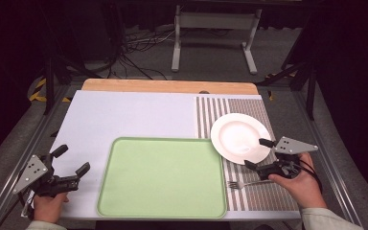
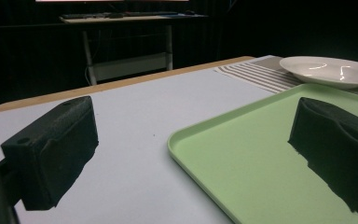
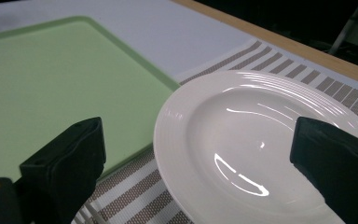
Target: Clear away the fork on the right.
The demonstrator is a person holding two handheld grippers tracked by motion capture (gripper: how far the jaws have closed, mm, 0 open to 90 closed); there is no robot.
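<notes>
Counting: one plate [image 1: 240,137]; one tray [image 1: 162,177]; one fork [image 1: 243,183] | left tool [image 1: 72,161] apart; right tool [image 1: 258,153] apart

No legible text, label, brand, number or sign appears on any surface in the three views. The white plate [image 1: 239,138], the green tray [image 1: 163,177], the striped placemat [image 1: 258,191] and the fork [image 1: 242,184] carry no markings. The grey plates on the two grippers show holes but no lettering. The yellow-and-black hazard striping [image 1: 38,91] on the floor at the table's far left is a pattern without characters.
</notes>
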